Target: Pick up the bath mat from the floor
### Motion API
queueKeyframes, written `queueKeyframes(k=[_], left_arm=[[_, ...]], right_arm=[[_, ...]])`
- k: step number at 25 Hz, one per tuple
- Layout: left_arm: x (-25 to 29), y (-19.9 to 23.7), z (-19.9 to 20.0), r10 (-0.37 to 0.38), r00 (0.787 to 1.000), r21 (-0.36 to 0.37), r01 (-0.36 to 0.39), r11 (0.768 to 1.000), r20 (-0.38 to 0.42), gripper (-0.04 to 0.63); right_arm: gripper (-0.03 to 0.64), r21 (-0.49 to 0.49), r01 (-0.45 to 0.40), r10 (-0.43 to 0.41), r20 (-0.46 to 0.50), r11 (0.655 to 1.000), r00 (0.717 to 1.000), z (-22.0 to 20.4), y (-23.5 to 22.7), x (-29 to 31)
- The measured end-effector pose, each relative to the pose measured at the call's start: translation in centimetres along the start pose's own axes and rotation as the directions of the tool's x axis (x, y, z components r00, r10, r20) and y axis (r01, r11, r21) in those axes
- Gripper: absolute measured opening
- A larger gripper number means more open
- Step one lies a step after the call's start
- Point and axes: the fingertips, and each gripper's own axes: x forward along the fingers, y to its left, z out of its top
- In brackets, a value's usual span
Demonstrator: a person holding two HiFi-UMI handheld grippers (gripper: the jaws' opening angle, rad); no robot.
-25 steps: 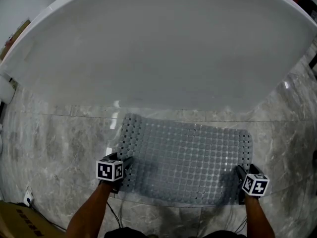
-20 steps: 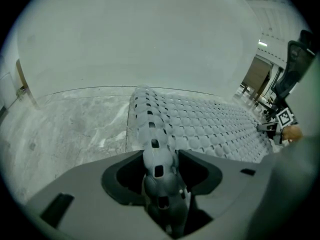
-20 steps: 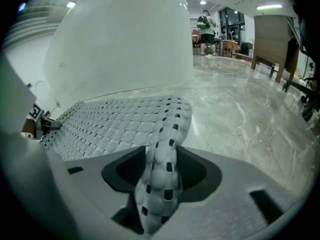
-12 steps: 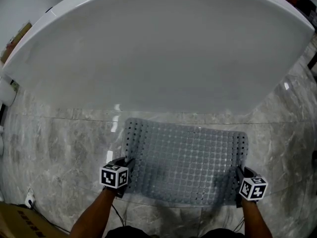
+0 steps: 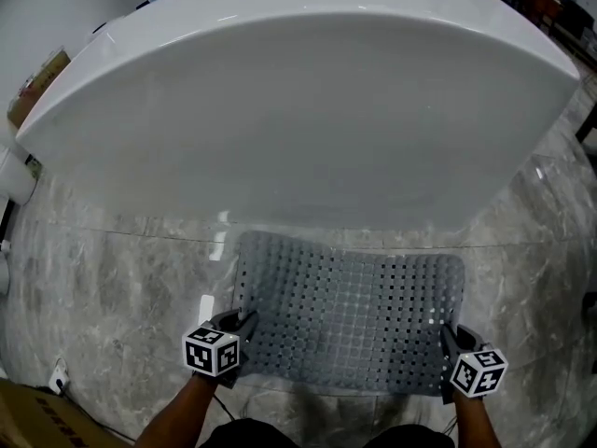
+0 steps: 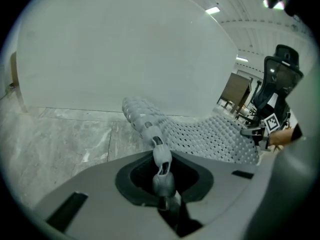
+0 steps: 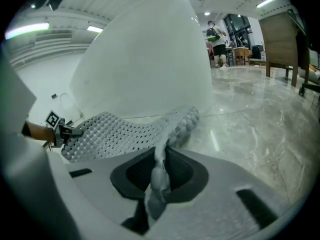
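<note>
The grey perforated bath mat [image 5: 350, 311] lies on the marble floor in front of the white bathtub [image 5: 298, 110], its near edge raised. My left gripper [image 5: 241, 329] pinches the mat's near left corner and my right gripper [image 5: 450, 343] its near right corner. Both pairs of jaws are still closing, with the mat's edge squeezed between them. In the left gripper view the mat [image 6: 210, 136] runs out from the left gripper [image 6: 162, 184]. The right gripper view shows the mat [image 7: 115, 131] bunched in the right gripper [image 7: 157, 179].
The bathtub's wall rises directly behind the mat. Grey marble floor [image 5: 121, 269] spreads left and right. A cardboard box [image 5: 28, 423] and a wall socket [image 5: 56, 376] sit at the lower left. An office chair [image 6: 280, 79] and wooden furniture [image 7: 280, 39] stand farther off.
Both grippers have shut on the mat's near corners. The near edge has lifted off the floor and come toward me, so the mat looks shorter.
</note>
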Motion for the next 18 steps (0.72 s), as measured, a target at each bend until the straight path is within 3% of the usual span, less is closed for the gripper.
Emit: queueKeyframes(k=[11, 18], left_arm=[[-6.1, -1.8, 4.3, 0.002, 0.994, -0.064, 0.005, 0.998, 0.11, 0.046], [-11.7, -3.7, 8.8, 0.008, 0.987, -0.032, -0.003, 0.999, 0.159, 0.046]], right_arm=[[0.048, -0.027, -0.054, 0.056, 0.067, 0.998, 0.996, 5.9, 3.4, -3.9], [0.048, -0.042, -0.067, 0.071, 0.104, 0.997, 0.992, 10.6, 5.7, -8.0]])
